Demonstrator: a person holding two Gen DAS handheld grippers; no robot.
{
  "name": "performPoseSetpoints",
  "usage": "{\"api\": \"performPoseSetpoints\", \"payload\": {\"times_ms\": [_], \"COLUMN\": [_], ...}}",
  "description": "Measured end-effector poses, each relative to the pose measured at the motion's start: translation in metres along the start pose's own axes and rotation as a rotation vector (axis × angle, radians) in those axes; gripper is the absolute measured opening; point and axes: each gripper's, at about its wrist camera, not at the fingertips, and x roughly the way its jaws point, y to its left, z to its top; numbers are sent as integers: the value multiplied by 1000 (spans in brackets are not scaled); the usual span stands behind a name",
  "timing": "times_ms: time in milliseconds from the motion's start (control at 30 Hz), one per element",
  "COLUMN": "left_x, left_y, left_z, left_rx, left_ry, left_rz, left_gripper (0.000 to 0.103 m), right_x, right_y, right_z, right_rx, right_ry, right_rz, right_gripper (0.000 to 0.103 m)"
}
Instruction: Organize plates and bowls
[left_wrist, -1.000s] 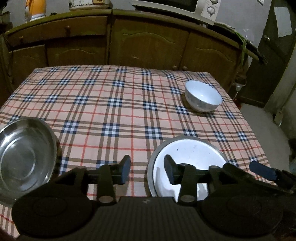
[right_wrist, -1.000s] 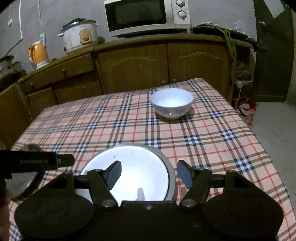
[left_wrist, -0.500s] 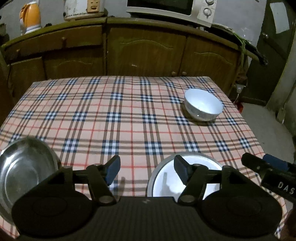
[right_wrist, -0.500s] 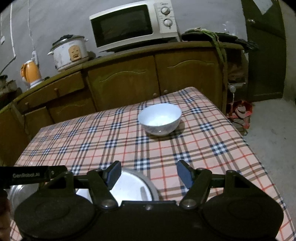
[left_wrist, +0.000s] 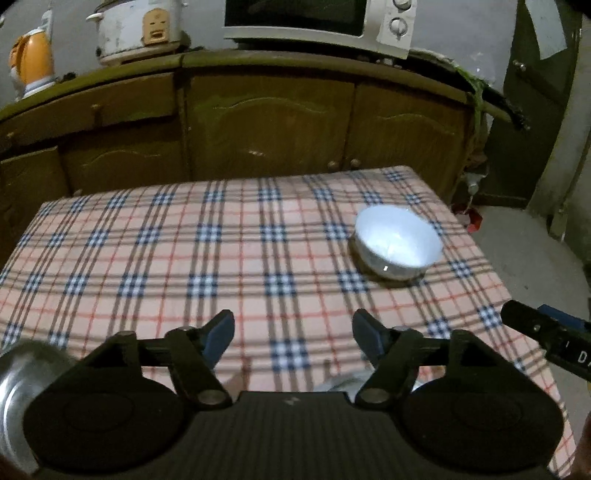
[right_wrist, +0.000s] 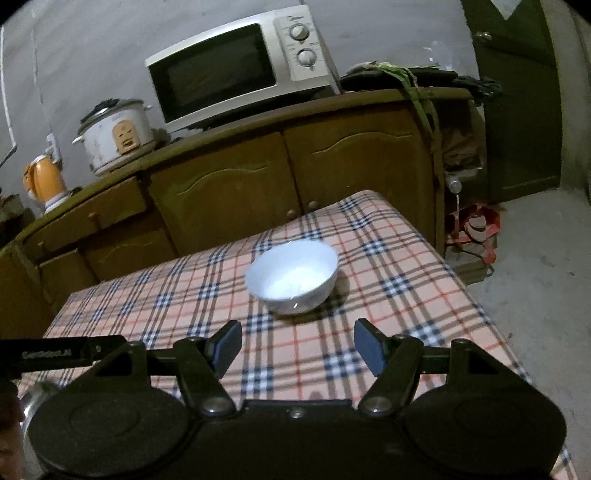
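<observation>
Compared with a second ago, both wrist views are drawn back and tipped up: the white plate (left_wrist: 341, 382) that filled the space between the fingers in both views is now reduced to a pale sliver behind the left gripper (left_wrist: 293, 338) body, and it is no longer seen at all from the right wrist. The left gripper's jaws are opening, with nothing but checked cloth between them, so the plate is judged to be released and left on the near part of the surface (left_wrist: 221, 258). The right gripper (right_wrist: 294, 347) is held wide and empty, unchanged in spread, and it is now lined up toward the white ceramic bowl (right_wrist: 292, 275), which stands alone toward the far right corner of the surface, well apart from both grippers. The steel bowl (left_wrist: 16, 391) is seen only as a blurred rim at the near left edge, beside the left gripper. From this it is judged that the plate step is finished and that the white bowl is the next thing to be gathered; nothing is stacked yet as far as can be seen. Of writing, "GenRobot.AI" is read, somewhat blurred, on the left gripper's arm in the right wrist view, and the letters "DA" are read on the right gripper's arm in the left wrist view; the microwave (right_wrist: 240, 70) dial markings are too small to be read.
</observation>
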Motion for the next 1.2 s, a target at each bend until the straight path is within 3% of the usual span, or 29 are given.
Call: {"api": "performPoseSetpoints", "payload": {"times_ms": [300,533,633,800,867,1000,1200], "left_x": [58,118,144,183,195,202,195], "left_y": [-30,-45,-47,-51,-50,-56,-57], "left_z": [39,63,67,63,63,62,57], "left_rx": [73,104,109,120,107,109,101], "left_ry": [-7,25,53,115,135,140,147], "left_rz": [-25,-46,-36,-34,-60,-123,-134], "left_gripper": [75,75,71,56,49,19,14], "right_x": [62,137,166,201,210,225,213], "right_y": [-30,-43,-44,-45,-45,-42,-40], "right_z": [36,53,50,40,37,32,28], "right_rx": [54,105,102,107,116,124,137], "right_ry": [11,79,114,153,162,204,190], "right_rz": [-25,-12,-23,-25,-16,15,16], "right_gripper": [81,81,80,80,76,30,28]}}
